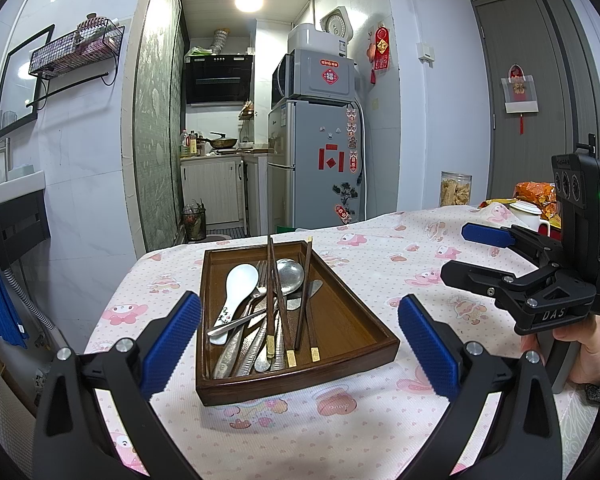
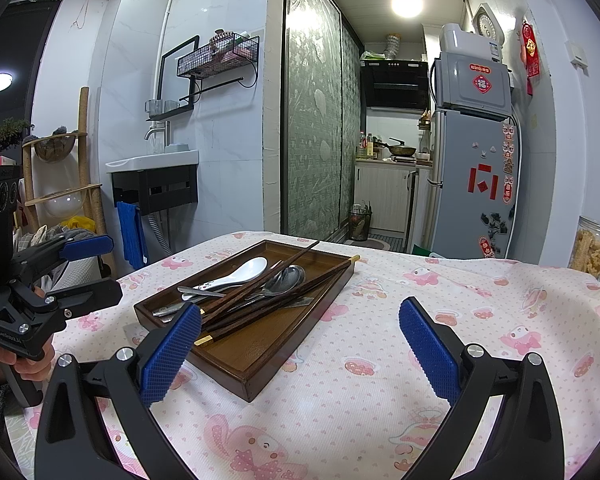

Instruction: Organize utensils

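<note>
A brown wooden tray (image 1: 352,332) (image 2: 284,344) sits on the table and holds a jumble of utensils: a white ceramic spoon (image 1: 238,284) (image 2: 246,270), a metal spoon (image 1: 290,274) (image 2: 286,278), a fork (image 1: 256,294), knives, and dark wooden chopsticks (image 1: 280,304) (image 2: 260,296). My left gripper (image 1: 300,340) is open and empty, just in front of the tray's near edge. My right gripper (image 2: 300,352) is open and empty, over the tray's near right corner; it also shows in the left wrist view (image 1: 460,252). The left gripper shows at the left of the right wrist view (image 2: 100,268).
The table has a pink cartoon-print cloth (image 1: 400,420) (image 2: 380,380). A white mug (image 1: 526,214), snack bags (image 1: 534,192) and a clear jar (image 1: 455,188) (image 2: 594,252) stand at the far right. A fridge (image 1: 320,160) and a wall sink (image 2: 152,164) lie beyond the table.
</note>
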